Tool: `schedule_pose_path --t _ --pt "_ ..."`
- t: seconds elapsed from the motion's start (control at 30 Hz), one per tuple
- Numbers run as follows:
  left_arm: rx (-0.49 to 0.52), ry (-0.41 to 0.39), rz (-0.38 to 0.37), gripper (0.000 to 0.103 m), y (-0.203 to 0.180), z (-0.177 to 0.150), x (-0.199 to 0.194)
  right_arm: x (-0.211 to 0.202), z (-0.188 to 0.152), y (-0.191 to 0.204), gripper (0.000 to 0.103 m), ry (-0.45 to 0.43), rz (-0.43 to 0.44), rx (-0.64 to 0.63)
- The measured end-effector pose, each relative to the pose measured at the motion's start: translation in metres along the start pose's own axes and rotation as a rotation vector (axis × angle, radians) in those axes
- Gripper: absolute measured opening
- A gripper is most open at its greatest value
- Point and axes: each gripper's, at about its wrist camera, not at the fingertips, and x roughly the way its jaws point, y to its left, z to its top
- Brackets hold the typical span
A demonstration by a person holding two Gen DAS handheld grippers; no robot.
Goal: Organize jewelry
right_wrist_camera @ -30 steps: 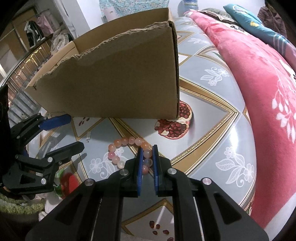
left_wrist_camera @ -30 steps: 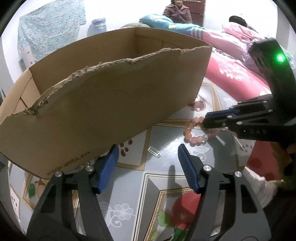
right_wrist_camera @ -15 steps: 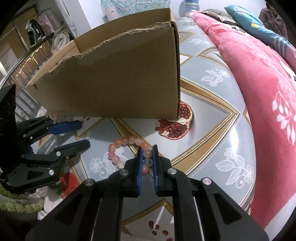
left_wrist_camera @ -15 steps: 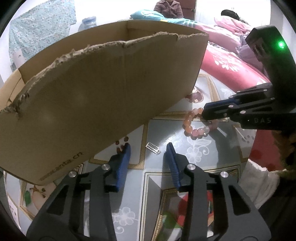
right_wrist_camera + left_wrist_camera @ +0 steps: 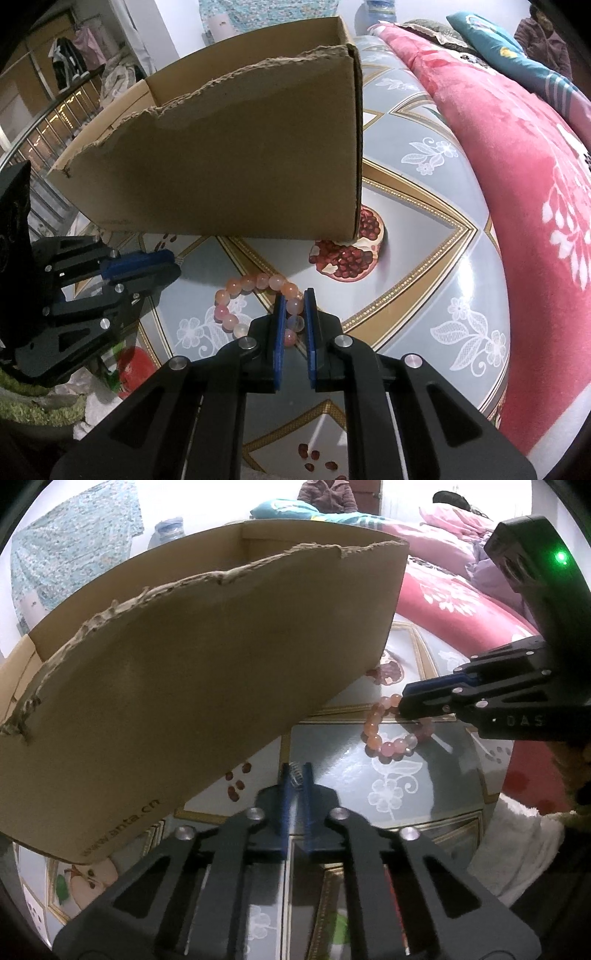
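Bead bracelet [image 5: 258,295] pinched in right tool [image 5: 294,325]; small metal clasp [image 5: 294,773] between left tool [image 5: 295,775] pads, left view only

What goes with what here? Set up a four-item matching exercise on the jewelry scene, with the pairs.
Column one:
1. bead bracelet
2. small metal piece
3. cardboard box
4. blanket

Column two:
A. torn top edge
B. red with white flowers
C. clamped in the right tongs
D. clamped in the left tongs

Pairs: 1-C, 2-D, 3-A, 4-B
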Motion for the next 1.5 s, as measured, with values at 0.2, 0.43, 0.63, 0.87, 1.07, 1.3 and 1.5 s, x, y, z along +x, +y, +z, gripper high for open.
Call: schedule_pose_path --t 0.2,0.43,0.63,0.87,1.07,1.3,1.5 --pt "-0.015 0.000 0.007 0.003 -0.001 -0.001 -0.002 0.000 0.000 0.000 0.010 -0.001 0.000 0.000" --pt "-0.045 -0.008 0.009 0.000 0.004 -0.001 -0.007 0.000 0.002 -0.002 0.010 -0.005 0.002 0.002" --pt "-0.095 -0.037 0.008 0.000 0.012 -0.002 -0.022 0.000 0.001 -0.002 0.010 -0.005 0.004 0.004" --pt "-0.140 -0.075 0.012 0.000 0.019 -0.003 -0.040 0.000 0.000 -0.002 0.010 -0.006 -0.001 0.000" --pt "-0.161 -0.099 0.019 0.000 0.022 -0.004 -0.053 -0.001 0.000 -0.002 0.010 -0.008 -0.005 0.005" --pt "-0.169 -0.115 0.033 0.000 0.020 -0.003 -0.063 -0.010 0.000 -0.008 0.010 -0.025 0.035 0.035" --pt "-0.176 -0.140 0.047 0.000 0.019 -0.002 -0.074 -0.030 0.001 -0.007 0.010 -0.071 0.033 0.016"
